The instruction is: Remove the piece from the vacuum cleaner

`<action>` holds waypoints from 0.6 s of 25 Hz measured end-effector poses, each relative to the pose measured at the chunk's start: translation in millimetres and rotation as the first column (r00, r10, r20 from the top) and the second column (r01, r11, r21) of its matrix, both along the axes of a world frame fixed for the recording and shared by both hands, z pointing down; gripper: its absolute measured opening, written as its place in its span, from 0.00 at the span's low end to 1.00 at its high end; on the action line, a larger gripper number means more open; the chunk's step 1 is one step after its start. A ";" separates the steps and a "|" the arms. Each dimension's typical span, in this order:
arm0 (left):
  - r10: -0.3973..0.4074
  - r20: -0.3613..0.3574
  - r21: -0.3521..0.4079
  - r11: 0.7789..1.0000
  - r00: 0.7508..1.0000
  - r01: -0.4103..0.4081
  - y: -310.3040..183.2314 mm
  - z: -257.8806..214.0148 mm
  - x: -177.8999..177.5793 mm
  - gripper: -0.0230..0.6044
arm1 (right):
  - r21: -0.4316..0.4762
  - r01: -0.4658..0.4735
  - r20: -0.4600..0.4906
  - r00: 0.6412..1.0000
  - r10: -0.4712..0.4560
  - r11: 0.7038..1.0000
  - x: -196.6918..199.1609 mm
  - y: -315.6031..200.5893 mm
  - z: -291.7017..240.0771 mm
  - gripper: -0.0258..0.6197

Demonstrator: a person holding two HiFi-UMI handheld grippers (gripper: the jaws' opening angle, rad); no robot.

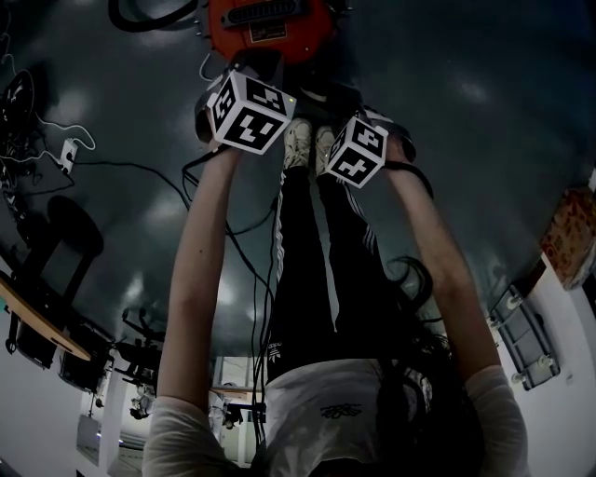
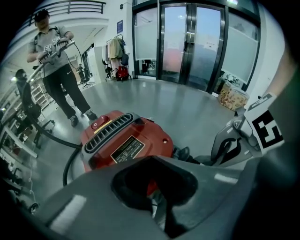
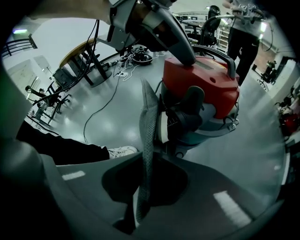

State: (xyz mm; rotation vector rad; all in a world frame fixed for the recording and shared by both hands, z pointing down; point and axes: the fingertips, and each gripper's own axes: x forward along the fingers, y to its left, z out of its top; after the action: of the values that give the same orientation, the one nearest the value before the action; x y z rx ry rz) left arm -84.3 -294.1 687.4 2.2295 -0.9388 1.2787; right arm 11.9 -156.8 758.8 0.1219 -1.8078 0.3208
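The red vacuum cleaner (image 1: 270, 23) stands on the floor in front of my feet. Its vented red lid (image 2: 124, 140) fills the left gripper view. My left gripper (image 2: 157, 164) is shut, its tips down on that lid beside the black handle (image 3: 220, 54); the same gripper (image 3: 185, 56) shows from the side in the right gripper view. My right gripper (image 3: 149, 157) is shut on a thin grey perforated piece (image 3: 149, 122), which runs up from the jaws to the vacuum's body (image 3: 206, 79). From above, both marker cubes show, left (image 1: 247, 112) and right (image 1: 357, 149).
A black hose (image 2: 70, 159) curves off the vacuum's left side. Another person (image 2: 51, 51) stands beyond it holding grippers. Cables (image 3: 101, 108) trail over the grey floor toward a table (image 3: 84, 51). My shoes (image 1: 307, 144) are right behind the vacuum. Glass doors (image 2: 197, 42) stand far back.
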 end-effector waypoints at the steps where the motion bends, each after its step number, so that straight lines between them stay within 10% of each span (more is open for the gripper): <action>1: 0.000 0.001 -0.002 1.000 1.000 0.000 -0.3 0.3 0.2 0.04 | 0.004 0.008 -0.008 1.000 -0.008 1.000 0.4 0.2 0.2 0.09; 15: -0.031 -0.016 0.002 1.000 0.999 0.032 -1.6 2.2 -2.0 0.04 | -0.008 0.043 -0.032 0.999 -0.043 0.999 -7.7 18.1 4.3 0.09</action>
State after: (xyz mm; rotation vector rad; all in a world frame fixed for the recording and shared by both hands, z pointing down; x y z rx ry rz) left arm -86.3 -295.7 689.6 2.2146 -0.9660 1.2447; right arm 4.2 -138.7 763.1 0.0826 -1.7746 0.2936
